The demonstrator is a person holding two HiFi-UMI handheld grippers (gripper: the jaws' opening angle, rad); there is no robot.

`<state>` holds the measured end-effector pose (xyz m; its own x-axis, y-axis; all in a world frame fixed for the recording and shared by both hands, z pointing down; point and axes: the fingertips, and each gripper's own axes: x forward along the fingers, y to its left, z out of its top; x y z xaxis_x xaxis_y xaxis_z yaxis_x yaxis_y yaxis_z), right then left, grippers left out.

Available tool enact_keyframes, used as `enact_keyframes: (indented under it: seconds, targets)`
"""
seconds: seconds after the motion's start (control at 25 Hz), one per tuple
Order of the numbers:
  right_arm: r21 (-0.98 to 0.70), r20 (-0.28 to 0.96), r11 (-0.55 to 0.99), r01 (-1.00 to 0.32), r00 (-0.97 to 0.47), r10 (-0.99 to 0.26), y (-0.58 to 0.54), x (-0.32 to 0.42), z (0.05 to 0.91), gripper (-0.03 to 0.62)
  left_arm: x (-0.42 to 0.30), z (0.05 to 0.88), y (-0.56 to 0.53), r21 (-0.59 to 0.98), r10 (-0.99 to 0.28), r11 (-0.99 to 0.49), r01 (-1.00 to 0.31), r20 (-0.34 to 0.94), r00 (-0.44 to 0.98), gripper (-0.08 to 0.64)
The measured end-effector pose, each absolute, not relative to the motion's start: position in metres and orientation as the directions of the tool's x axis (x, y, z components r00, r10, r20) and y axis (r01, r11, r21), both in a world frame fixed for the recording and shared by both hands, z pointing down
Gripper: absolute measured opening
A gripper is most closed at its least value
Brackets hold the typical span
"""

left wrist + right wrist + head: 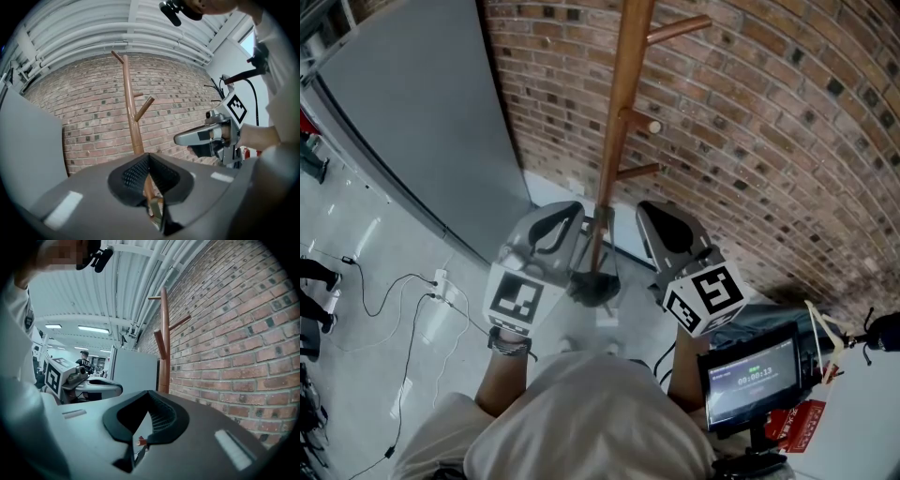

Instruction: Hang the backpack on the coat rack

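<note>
rack: stands upright just before the brick wall, ahead of both claws; its long axis runs vertical.
pegs: slant up and outward from the pole.
panel: grey, left of the rack.
left claw: jaws together with nothing between them, pointing level toward the rack.
right claw: jaws together and empty, pointing level, beside the left claw; the pole rises between the two in the head view.
dark shape: at the pole's foot, too blurred to name.

Coat rack against brick wall; left claw and right claw either side of it.
</note>
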<state>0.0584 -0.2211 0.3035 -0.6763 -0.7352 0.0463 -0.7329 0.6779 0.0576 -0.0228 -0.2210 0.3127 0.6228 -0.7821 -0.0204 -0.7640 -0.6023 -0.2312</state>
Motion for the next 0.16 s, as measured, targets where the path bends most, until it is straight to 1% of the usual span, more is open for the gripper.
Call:
enact_keyframes:
  seconds: [0.16]
  targets:
    - [0.059, 0.052, 0.678, -0.733, -0.676, -0.735, -0.2226, 0.0573, 0.3064, 0.0, -0.0237, 0.3155, -0.2226, -0.23, -0.783, -0.602, -0.765, -0.015, 0.621, 0.0]
